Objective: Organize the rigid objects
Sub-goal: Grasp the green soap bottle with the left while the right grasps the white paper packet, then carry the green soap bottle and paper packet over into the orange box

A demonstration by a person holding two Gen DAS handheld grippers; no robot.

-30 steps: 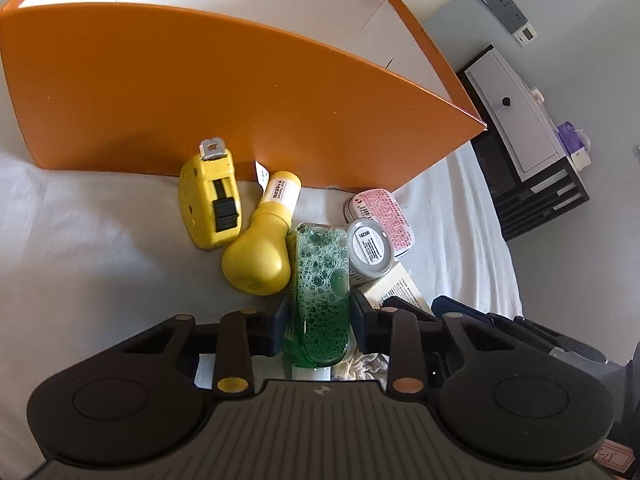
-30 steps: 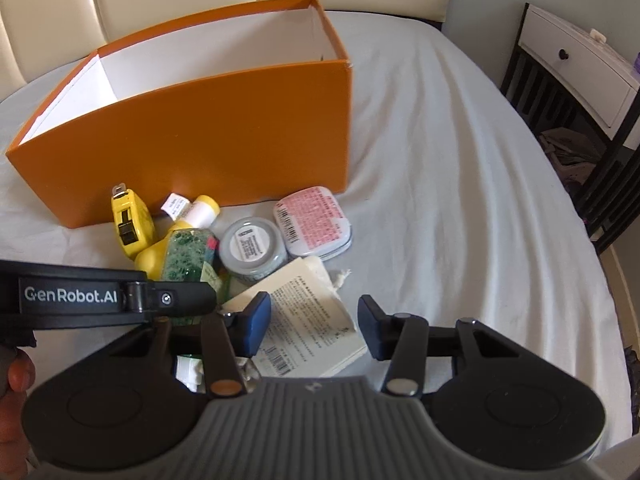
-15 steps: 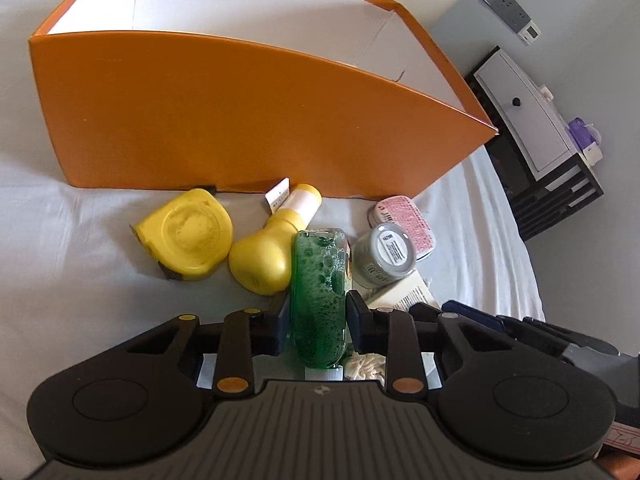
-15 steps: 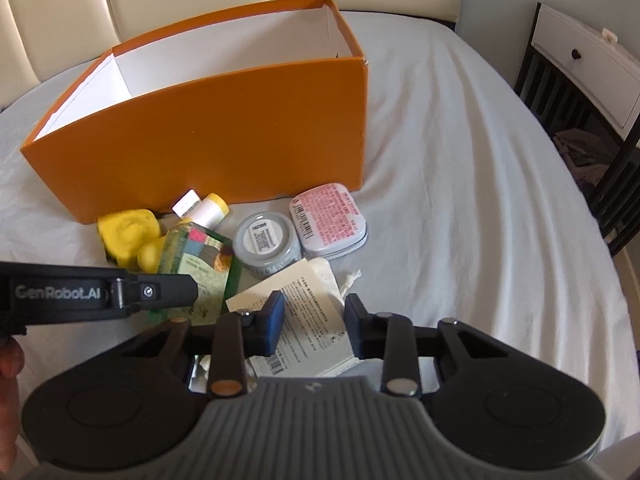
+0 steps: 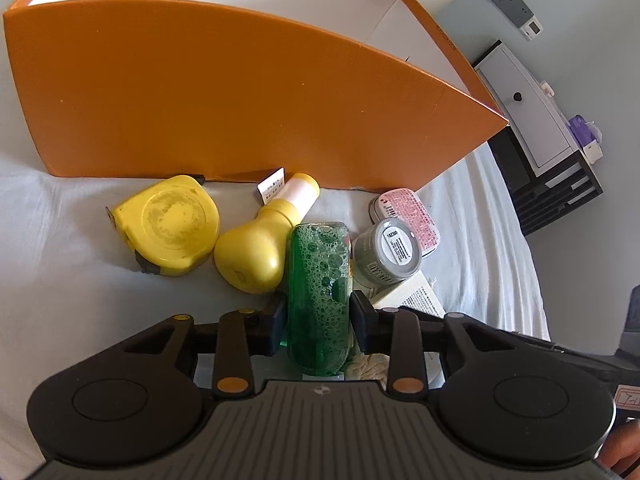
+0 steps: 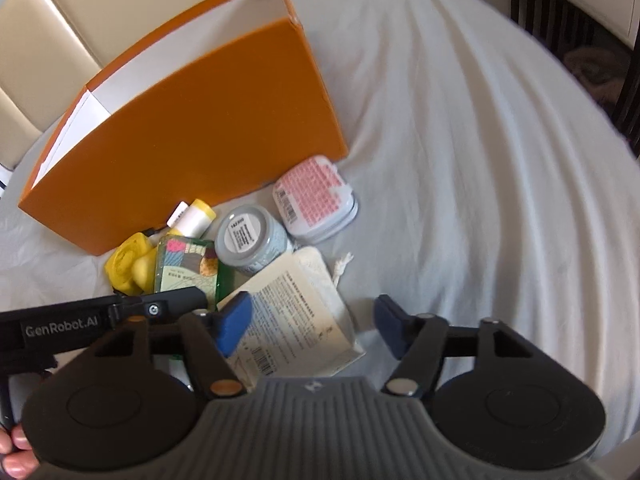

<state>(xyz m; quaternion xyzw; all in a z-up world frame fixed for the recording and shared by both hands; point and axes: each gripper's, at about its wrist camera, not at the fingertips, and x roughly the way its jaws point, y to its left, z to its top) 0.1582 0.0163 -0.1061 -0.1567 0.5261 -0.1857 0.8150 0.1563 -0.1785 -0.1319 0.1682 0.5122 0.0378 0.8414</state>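
My left gripper (image 5: 318, 322) is shut on a green soap bottle (image 5: 319, 280), which lies among the items; its label shows in the right wrist view (image 6: 186, 266). An open orange box (image 5: 240, 92) stands just behind. Beside the bottle lie a yellow tape measure (image 5: 168, 226), a yellow bulb-shaped bottle (image 5: 260, 250), a grey round jar (image 5: 390, 252) and a pink tin (image 5: 408, 216). My right gripper (image 6: 312, 322) is open above a paper-labelled cloth pouch (image 6: 296, 312).
White cloth (image 6: 480, 180) covers the round table, with bare cloth to the right. A white drawer unit on a dark shelf (image 5: 552, 136) stands beyond the table's edge. Cream chair backs (image 6: 80, 12) stand behind the box (image 6: 192, 132).
The tape measure tipped from its edge onto its flat side. My left gripper closed on the green bottle. My right gripper narrowed, then opened wide, and swung so the box sits further left.
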